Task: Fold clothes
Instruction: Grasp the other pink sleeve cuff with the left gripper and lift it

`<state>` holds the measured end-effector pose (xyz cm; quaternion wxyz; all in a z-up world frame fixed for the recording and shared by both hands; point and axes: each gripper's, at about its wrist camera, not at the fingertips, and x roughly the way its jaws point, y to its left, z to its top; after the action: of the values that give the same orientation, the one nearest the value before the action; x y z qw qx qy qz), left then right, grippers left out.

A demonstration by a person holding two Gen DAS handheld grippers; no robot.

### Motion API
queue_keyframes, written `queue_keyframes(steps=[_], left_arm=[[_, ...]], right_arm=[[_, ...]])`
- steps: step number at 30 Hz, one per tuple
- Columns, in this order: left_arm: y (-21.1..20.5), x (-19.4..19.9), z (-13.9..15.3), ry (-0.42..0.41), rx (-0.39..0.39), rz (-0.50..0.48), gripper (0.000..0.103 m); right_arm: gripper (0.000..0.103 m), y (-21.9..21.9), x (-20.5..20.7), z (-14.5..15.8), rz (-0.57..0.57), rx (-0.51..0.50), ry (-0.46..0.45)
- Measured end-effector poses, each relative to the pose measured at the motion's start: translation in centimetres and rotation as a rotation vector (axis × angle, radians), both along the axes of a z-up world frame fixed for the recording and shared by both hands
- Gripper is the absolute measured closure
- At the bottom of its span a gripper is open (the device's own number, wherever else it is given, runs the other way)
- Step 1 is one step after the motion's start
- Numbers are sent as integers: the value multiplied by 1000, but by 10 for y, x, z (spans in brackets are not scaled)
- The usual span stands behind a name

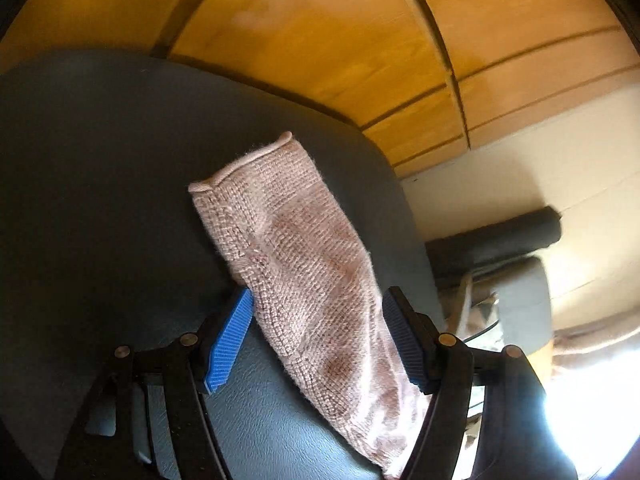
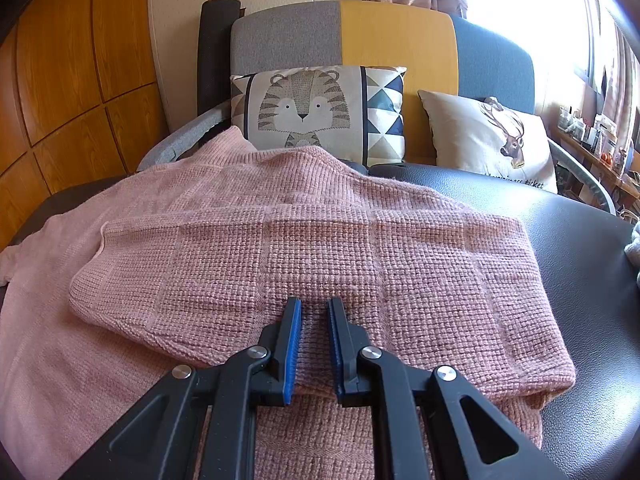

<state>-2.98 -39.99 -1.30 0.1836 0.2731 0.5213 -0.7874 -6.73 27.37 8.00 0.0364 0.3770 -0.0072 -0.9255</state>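
A pink knitted sweater (image 2: 320,240) lies spread on a dark leather seat (image 2: 580,260), its lower part doubled over toward the cushions. My right gripper (image 2: 313,301) is shut on the near folded edge, with knit pinched between its blue pads. In the left wrist view one pink sleeve (image 1: 300,240) lies flat on the seat (image 1: 100,180), cuff pointing away. My left gripper (image 1: 320,294) stands open astride it. The sleeve nearly fills the gap and brushes the blue pads (image 1: 230,340) without being squeezed.
A tiger cushion (image 2: 316,108) and a deer cushion (image 2: 488,136) lean on the sofa back beyond the sweater. Wooden wall panels (image 1: 320,40) stand to the left, with a dark rolled mat (image 2: 214,52) beside them. A cluttered shelf (image 2: 592,136) sits at the far right.
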Motion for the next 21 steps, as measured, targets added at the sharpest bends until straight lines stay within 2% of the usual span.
queue_keyframes(steps=[6, 7, 9, 10, 11, 12, 17, 19, 21], left_arm=[[10, -15, 1, -71, -101, 6, 33], [7, -15, 1, -93, -124, -2, 36], [10, -22, 0, -165, -173, -10, 55], [10, -20, -2, -205, -193, -3, 69], [9, -18, -3, -214, -198, 7, 75], [7, -12, -6, -202, -189, 17, 76], [-4, 9, -12, -124, -98, 53, 93], [-8, 19, -12, -42, -38, 85, 94], [-6, 21, -2, 12, -30, 100, 94]], right_arm=[[91, 0, 1, 1, -2, -7, 1], [91, 0, 1, 1, -3, -7, 1], [91, 0, 1, 1, -4, -9, 1], [91, 0, 1, 1, -4, -11, 1], [91, 0, 1, 1, -5, -14, 1], [91, 0, 1, 1, -5, -17, 1], [91, 2, 1, 2, -6, -26, 2], [91, 3, 1, 2, -6, -28, 2], [91, 3, 1, 2, -6, -29, 2]])
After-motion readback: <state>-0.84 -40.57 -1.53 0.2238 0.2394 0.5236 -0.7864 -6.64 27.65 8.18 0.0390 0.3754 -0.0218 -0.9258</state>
